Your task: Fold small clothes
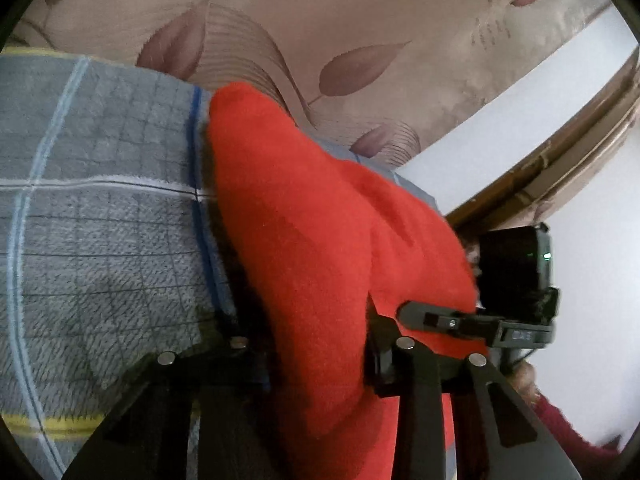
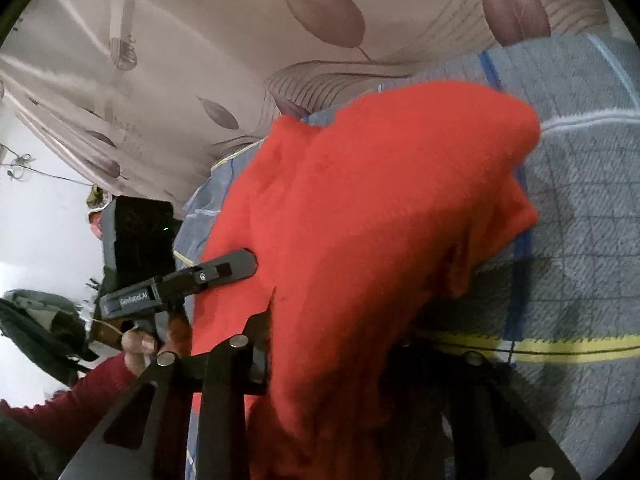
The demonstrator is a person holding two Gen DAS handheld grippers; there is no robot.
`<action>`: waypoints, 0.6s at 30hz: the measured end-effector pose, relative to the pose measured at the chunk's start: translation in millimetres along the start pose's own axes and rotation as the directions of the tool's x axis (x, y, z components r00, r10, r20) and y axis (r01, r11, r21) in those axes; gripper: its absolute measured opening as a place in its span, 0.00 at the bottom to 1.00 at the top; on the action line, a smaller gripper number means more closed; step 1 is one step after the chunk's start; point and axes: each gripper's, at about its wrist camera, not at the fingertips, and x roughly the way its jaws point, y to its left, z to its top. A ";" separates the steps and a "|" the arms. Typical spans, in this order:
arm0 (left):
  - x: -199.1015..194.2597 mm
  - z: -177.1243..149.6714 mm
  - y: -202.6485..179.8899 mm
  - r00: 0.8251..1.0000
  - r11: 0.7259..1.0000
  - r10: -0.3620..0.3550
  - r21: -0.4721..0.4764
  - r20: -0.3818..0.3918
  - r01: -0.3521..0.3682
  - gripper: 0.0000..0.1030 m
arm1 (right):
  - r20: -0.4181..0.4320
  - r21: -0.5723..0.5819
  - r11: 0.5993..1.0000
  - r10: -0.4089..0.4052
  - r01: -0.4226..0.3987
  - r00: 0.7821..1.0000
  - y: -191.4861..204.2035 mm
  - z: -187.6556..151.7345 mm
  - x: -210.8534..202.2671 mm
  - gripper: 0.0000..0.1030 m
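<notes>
- The red fleece garment (image 1: 320,240) lay bunched on a grey-blue checked plush blanket (image 1: 100,220), rising in a soft hump; which kind of garment it was could not be made out from the folds.
- The left gripper (image 1: 316,364) had the red cloth running down between its jaws, which stood narrowed onto the fabric. The fingertips were buried under the cloth, so the actual pinch was hidden, though the garment seemed clamped there.
- The right gripper (image 2: 332,364) was draped over by the same garment (image 2: 380,220). Its left finger showed, but its right one was mostly covered in shadow and red cloth. The jaws were close together with cloth between them, seemingly clamped on it.
- In the right wrist view the left gripper (image 2: 240,266) reached into the garment's edge from the side, with the person's hand (image 2: 138,346) and a dark red sleeve (image 2: 80,392) below it, partly cut off by the frame.
- In the left wrist view the right gripper (image 1: 416,316) touched the garment's lower edge.
- The blanket (image 2: 580,240) carried a yellow stripe (image 2: 560,350) that disappeared under the garment.
- A leaf-patterned curtain (image 1: 360,40) filled the background, blurred towards the rim.
</notes>
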 end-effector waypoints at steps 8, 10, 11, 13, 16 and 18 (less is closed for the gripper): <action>-17.4 -9.3 -31.5 0.991 0.990 0.122 0.068 0.053 -0.125 0.32 | 0.069 0.064 0.997 0.027 -0.031 0.997 16.7 -15.2 -12.5 0.27; -24.4 -12.4 -42.2 0.987 0.983 0.149 0.103 0.067 -0.155 0.32 | 0.077 0.071 0.997 0.031 -0.037 0.997 24.7 -19.2 -16.2 0.27; -29.8 -14.4 -46.5 0.984 0.979 0.160 0.114 0.074 -0.168 0.32 | 0.080 0.070 0.997 0.031 -0.036 0.996 30.1 -21.7 -18.6 0.27; -39.4 -18.2 -53.5 0.980 0.975 0.176 0.122 0.091 -0.187 0.32 | 0.087 0.073 0.996 0.044 -0.051 0.995 40.5 -26.8 -22.0 0.27; -56.7 -26.5 -63.9 0.970 0.962 0.213 0.148 0.115 -0.229 0.32 | 0.086 0.066 0.996 0.046 -0.052 0.995 58.3 -36.6 -23.5 0.27; -72.0 -35.1 -70.3 0.963 0.953 0.236 0.163 0.130 -0.255 0.32 | 0.088 0.073 0.995 0.060 -0.066 0.994 67.0 -44.9 -23.5 0.27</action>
